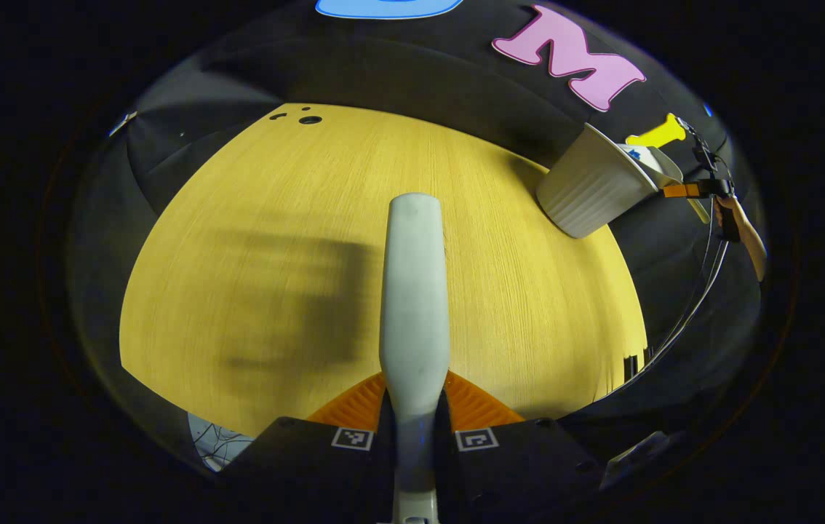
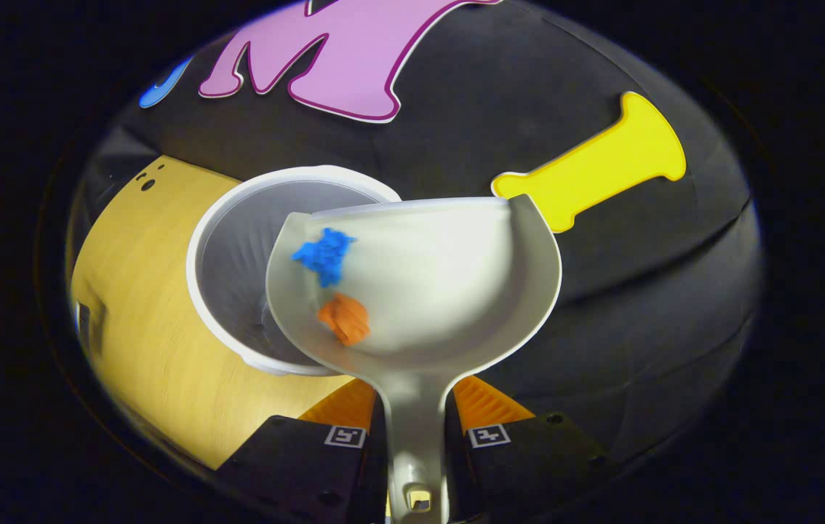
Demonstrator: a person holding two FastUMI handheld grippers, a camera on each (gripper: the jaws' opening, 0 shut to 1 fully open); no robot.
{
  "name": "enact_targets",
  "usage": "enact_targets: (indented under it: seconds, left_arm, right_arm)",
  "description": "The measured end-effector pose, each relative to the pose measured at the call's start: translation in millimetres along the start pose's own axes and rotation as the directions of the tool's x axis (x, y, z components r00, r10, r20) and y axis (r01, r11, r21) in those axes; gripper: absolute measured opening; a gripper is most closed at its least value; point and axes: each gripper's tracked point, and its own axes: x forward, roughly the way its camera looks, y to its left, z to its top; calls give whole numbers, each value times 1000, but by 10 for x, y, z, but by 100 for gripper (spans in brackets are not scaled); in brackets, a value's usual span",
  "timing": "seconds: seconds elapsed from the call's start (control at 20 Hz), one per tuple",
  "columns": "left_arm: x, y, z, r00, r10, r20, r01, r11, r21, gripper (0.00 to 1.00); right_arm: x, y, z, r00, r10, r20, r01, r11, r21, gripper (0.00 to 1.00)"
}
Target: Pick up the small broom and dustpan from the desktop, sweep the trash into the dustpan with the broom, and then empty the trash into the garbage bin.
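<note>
Left tongs (image 1: 415, 429): clamped on broom (image 1: 414, 291) handle, over tabletop (image 1: 274, 218)
Right tongs (image 2: 416, 429): clamped on dustpan (image 2: 449, 276) handle
Dustpan: tilted over bin (image 2: 238, 247), holding blue scrap (image 2: 325, 255), orange scrap (image 2: 345, 318)

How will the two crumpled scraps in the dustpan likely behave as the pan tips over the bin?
The blue scrap and orange scrap look like crumpled paper, so probably light. The dustpan looks smooth inside, so they should slide rather than stick. Being wadded, they may tumble toward the garbage bin.
</note>
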Motion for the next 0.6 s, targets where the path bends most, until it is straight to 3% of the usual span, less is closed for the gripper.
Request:
enact_targets:
  seconds: [0.35, 0.45, 0.6]
  left_arm:
    - [-59, 65, 43, 1000, 12, 21, -11, 999, -38, 27]
    - [-48, 65, 46, 1000, 15, 18, -15, 999, -35, 27]
    - [-39, 62, 46, 1000, 9, 12, -9, 999, -34, 27]
  right_arm:
    - [109, -38, 122, 983, -179, 41, 184, 963, -195, 31]
    - [98, -51, 134, 975, -215, 48, 220, 949, -226, 36]
    - [100, -82, 174, 954, -288, 88, 301, 893, -336, 36]
